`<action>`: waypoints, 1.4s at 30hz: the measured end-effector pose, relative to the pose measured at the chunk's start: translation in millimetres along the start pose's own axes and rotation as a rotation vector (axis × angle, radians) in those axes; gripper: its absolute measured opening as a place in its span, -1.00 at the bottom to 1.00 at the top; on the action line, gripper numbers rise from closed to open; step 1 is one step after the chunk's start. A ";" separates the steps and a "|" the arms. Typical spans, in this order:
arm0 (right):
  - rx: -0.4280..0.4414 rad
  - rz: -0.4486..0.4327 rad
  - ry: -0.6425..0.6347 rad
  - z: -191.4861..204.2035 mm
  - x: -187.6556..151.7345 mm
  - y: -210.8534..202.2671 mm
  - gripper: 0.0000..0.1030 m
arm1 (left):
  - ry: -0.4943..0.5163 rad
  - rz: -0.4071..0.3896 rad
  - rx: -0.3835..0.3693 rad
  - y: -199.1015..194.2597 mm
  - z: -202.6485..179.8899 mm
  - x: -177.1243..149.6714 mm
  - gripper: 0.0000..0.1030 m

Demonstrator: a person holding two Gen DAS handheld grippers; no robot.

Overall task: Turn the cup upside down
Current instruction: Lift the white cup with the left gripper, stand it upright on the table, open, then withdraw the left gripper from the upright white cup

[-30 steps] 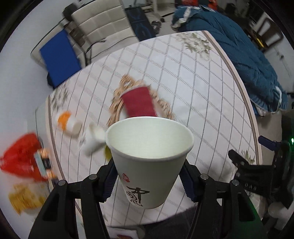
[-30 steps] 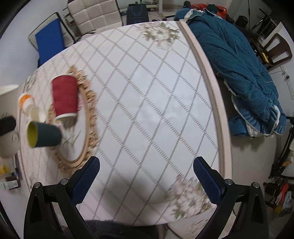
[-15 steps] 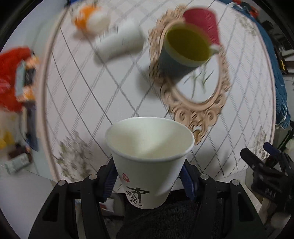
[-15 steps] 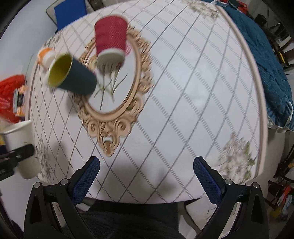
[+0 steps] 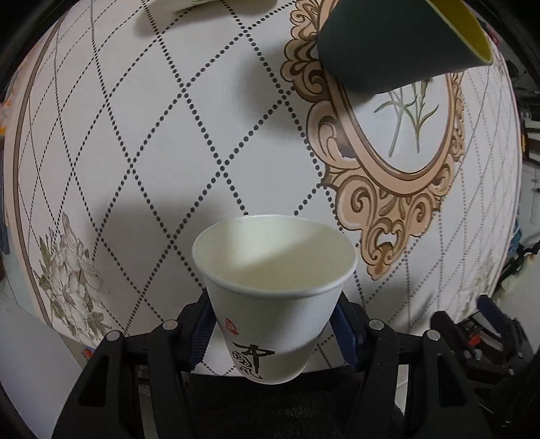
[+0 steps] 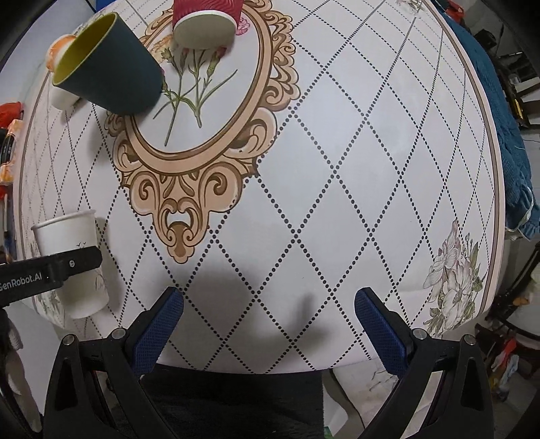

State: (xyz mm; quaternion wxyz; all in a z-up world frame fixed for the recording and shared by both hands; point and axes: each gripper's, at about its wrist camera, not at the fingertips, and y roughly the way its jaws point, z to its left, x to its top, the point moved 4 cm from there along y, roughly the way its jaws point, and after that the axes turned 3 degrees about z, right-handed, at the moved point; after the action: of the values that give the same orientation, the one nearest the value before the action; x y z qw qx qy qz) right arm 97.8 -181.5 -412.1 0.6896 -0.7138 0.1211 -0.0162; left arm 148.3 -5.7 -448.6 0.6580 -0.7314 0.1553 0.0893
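We read "GenRobot.AI" in white on the black left gripper [image 6: 50,273] beside the white cup [image 6: 72,263]; the cup's black brush characters and red seal we cannot make out.

white cup [image 5: 274,290] w/ black calligraphy; dark cup [image 6: 108,64] yellow inside; red cup [image 6: 206,17]; desk [image 6: 337,135] white, dotted diamonds.

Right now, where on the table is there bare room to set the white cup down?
Free: the table right of the ornate frame, ahead of the open right tongs. Crowded: far-left corner with dark cup and red cup.
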 end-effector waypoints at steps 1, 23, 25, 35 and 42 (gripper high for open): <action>-0.001 0.000 0.000 -0.1 0.8 0.5 1.00 | 0.010 -0.004 0.009 2.5 -2.9 0.8 0.18; 0.007 -0.025 0.031 -17.8 13.3 -11.3 1.00 | 0.014 -0.008 0.039 10.9 0.0 20.6 0.62; 0.009 -0.028 0.033 -17.8 11.7 -13.7 1.00 | 0.010 -0.028 0.045 2.6 2.8 17.4 0.62; 0.063 -0.084 0.010 -7.6 -12.6 -52.4 1.00 | 0.033 -0.240 0.085 -93.1 7.5 -33.9 0.62; 0.095 -0.167 -0.039 26.5 -49.5 -104.9 1.00 | 0.003 -0.347 0.125 -134.0 45.1 -89.6 0.62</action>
State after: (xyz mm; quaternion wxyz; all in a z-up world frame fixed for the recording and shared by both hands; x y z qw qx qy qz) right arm 70.6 -143.8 -302.6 0.7212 -0.6881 0.0470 -0.0654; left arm 114.0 60.3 -298.6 0.7076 -0.7050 0.0329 -0.0363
